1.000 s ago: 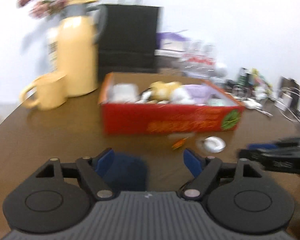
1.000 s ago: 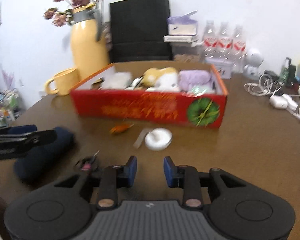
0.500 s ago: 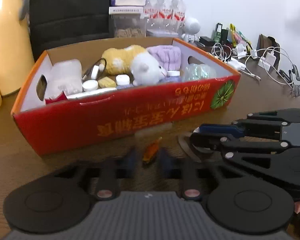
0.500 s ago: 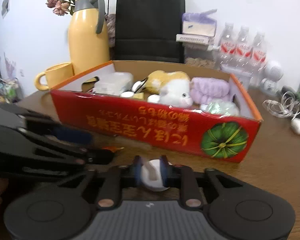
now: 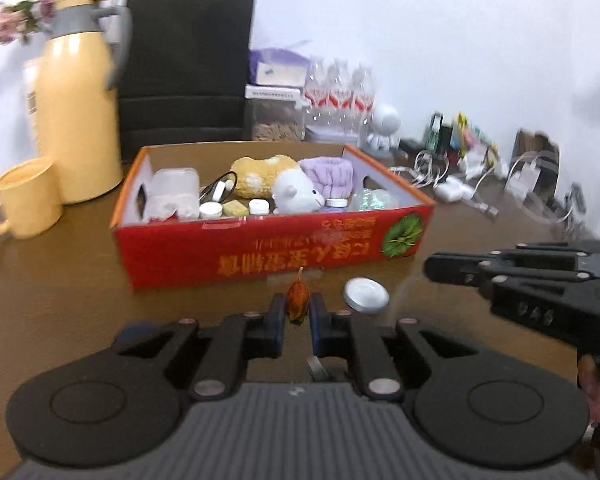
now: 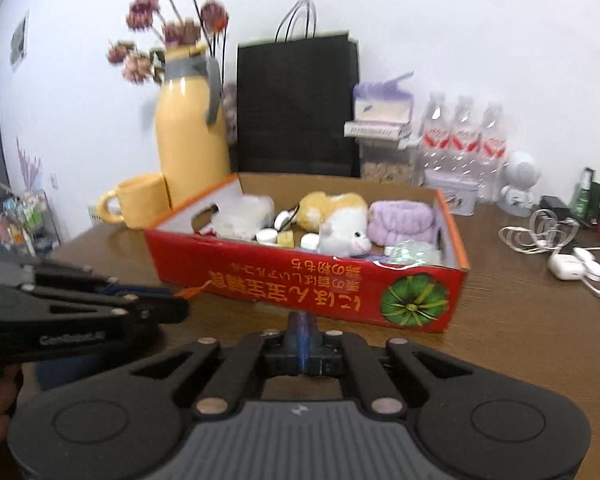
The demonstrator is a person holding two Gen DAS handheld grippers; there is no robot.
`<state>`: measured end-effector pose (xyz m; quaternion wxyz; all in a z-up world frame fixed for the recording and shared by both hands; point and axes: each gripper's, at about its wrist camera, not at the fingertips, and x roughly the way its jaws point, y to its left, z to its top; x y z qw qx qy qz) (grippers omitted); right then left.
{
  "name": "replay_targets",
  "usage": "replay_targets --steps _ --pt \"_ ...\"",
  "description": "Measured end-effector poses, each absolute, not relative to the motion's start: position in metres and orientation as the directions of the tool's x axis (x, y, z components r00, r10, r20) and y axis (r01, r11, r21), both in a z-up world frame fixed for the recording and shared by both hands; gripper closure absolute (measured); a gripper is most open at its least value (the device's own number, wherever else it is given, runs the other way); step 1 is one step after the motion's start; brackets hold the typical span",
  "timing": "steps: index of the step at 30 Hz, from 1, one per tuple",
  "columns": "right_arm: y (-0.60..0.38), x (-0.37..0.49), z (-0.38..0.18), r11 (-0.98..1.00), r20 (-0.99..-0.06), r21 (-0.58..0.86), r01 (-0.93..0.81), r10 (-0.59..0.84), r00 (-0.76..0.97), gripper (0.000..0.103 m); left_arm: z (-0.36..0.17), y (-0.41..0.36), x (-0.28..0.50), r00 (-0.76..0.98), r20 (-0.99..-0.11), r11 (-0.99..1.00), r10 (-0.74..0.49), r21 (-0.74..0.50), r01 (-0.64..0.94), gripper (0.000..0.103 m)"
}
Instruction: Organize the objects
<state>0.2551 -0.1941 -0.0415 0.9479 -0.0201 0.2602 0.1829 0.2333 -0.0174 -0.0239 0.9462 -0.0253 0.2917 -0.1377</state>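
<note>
Brown wooden counter (image 5: 60, 300), pick-up step: left gripper (image 5: 298, 314) pinches the small orange wrapped object (image 5: 298, 300) before the red cardboard box (image 5: 260, 252).
Right gripper (image 6: 302, 344) has just closed fully, empty, the white round lid (image 5: 366, 300) left lying; next, carry the orange piece over the box wall.

Black tool (image 5: 298, 320), blue pads (image 5: 315, 322), silver rivets

Mug (image 5: 24, 200) left of box (image 5: 260, 252)

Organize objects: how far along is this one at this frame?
Done: plush toys and a purple cloth sit in the red box. In hand: the left gripper, jaws just closed, pinches a small orange item. Left: the white round tin lies on the table; the right gripper is shut, apparently empty.
</note>
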Motion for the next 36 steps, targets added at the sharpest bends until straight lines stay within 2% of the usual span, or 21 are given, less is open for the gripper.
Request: replay_targets --steps 6,10,17,25,26,28,29,32,36 --pt "-0.209 0.189 -0.030 0.932 -0.488 0.087 -0.352 0.348 0.801 0.103 -0.020 -0.010 0.170 0.778 -0.549 0.951 -0.306 -0.221 0.218 0.090" --pt "-0.214 0.161 -0.033 0.934 -0.504 0.083 -0.346 0.339 0.794 0.103 -0.012 -0.015 0.143 0.786 -0.538 0.952 -0.304 -0.196 0.234 0.090" --pt "-0.223 0.124 -0.017 0.939 -0.454 0.071 -0.337 0.332 0.827 0.103 -0.007 -0.017 0.118 0.802 -0.522 0.956 -0.291 -0.187 0.226 0.090" --pt "-0.230 0.127 -0.013 0.949 -0.446 0.049 -0.311 0.300 0.843 0.103 -0.009 -0.014 0.121 0.805 -0.522 0.959 -0.282 -0.179 0.219 0.090" --pt "-0.232 0.130 -0.016 0.953 -0.445 0.051 -0.299 0.289 0.848 0.099 -0.012 -0.015 0.123 0.801 -0.528 0.959 -0.281 -0.180 0.218 0.090" --pt "-0.236 0.146 -0.033 0.961 -0.504 0.075 -0.267 0.267 0.821 0.089 -0.018 -0.014 0.127 0.791 -0.543 0.959 -0.282 -0.188 0.214 0.090" --pt "-0.237 0.155 -0.043 0.964 -0.540 0.077 -0.255 0.255 0.802 0.087 -0.021 -0.015 0.128 0.787 -0.549 0.959 -0.283 -0.189 0.212 0.090" --pt "-0.234 0.171 -0.070 0.969 -0.605 0.076 -0.234 0.231 0.762 0.086 -0.026 -0.015 0.133 0.777 -0.563 0.959 -0.282 -0.188 0.212 0.090" --pt "-0.229 0.183 -0.089 0.971 -0.633 0.068 -0.230 0.220 0.742 0.086 -0.029 -0.014 0.137 0.774 -0.571 0.961 -0.275 -0.186 0.204 0.090"
